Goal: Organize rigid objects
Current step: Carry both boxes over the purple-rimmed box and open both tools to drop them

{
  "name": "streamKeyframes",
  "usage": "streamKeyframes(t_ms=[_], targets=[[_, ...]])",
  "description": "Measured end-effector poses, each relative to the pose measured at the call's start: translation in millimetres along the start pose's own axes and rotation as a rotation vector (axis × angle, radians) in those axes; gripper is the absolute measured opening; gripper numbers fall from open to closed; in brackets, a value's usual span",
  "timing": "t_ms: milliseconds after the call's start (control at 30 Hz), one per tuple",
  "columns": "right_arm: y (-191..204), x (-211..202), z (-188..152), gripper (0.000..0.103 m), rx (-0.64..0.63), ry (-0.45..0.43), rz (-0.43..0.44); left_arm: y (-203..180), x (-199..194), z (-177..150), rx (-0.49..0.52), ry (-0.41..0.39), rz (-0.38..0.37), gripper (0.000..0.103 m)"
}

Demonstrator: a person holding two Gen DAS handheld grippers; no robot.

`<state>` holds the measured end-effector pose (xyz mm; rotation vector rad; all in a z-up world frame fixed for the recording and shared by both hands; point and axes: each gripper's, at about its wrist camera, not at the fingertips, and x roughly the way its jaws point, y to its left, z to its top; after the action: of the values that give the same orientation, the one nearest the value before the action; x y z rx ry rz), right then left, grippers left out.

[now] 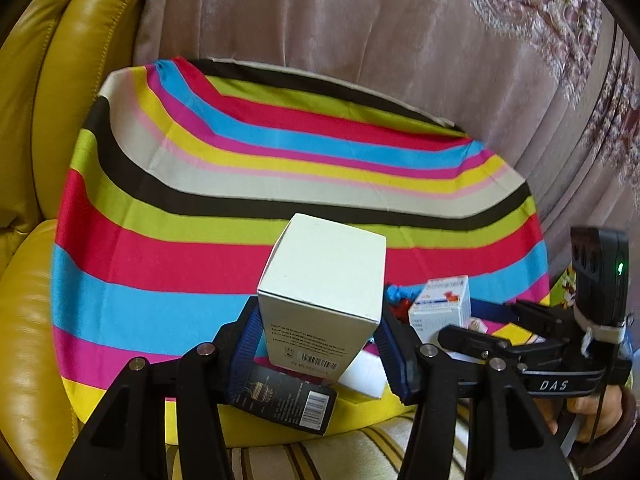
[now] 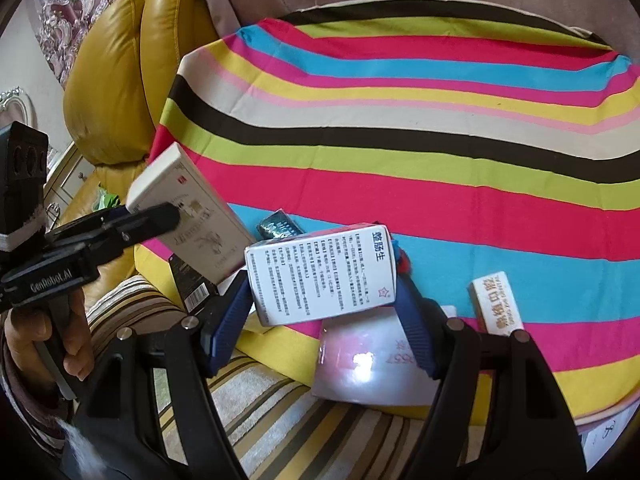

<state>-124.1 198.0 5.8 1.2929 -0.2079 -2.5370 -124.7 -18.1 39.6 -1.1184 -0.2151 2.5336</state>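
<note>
A yellow leather sofa (image 1: 48, 160) fills the background, with a mauve velvet cushion (image 1: 320, 32) standing behind the striped cloth (image 1: 280, 160), the landmark here. The cloth, banded in red, blue, lime, black, cream and pink, lies spread over the seat; at its near edge a beige-and-brown striped seat cover (image 2: 280, 412) shows.

Over the near part of the cloth, the left tool (image 1: 320, 332) has its blue-padded jaws closed against both sides of a tall plain white box (image 1: 324, 284) with a barcode on its lower face; the box is lifted clear of the cloth and tilted. Under it, at the cloth's near edge, lies a dark box (image 1: 288, 400) with a barcode label.

To the right of that, the right tool (image 2: 320, 292) grips a white box printed with text (image 2: 316, 276) across its width, held above the cloth. Below it, on the cloth's near edge, lies a glossy pinkish-white packet (image 2: 360, 364). Further right on the cloth rests a small box with gold lettering (image 2: 496, 304). Just behind the held text box lie a small dark teal packet (image 2: 278, 228) and a bit of something red and blue (image 2: 402, 260), too hidden to identify.

A hand (image 2: 44, 340) grips the left tool's handle.
</note>
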Motion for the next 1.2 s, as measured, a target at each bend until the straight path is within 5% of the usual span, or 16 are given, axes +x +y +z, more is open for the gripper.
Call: streamKeyframes(t_ms=[400, 1200], targets=[[-13, -41, -19, 0.074, 0.058, -0.050, -0.091, -25, -25, 0, -0.030, -0.038, -0.087, 0.055], [-89, -143, -98, 0.074, 0.277, -0.108, -0.253, -163, 5, -37, 0.069, 0.163, -0.349, 0.055]])
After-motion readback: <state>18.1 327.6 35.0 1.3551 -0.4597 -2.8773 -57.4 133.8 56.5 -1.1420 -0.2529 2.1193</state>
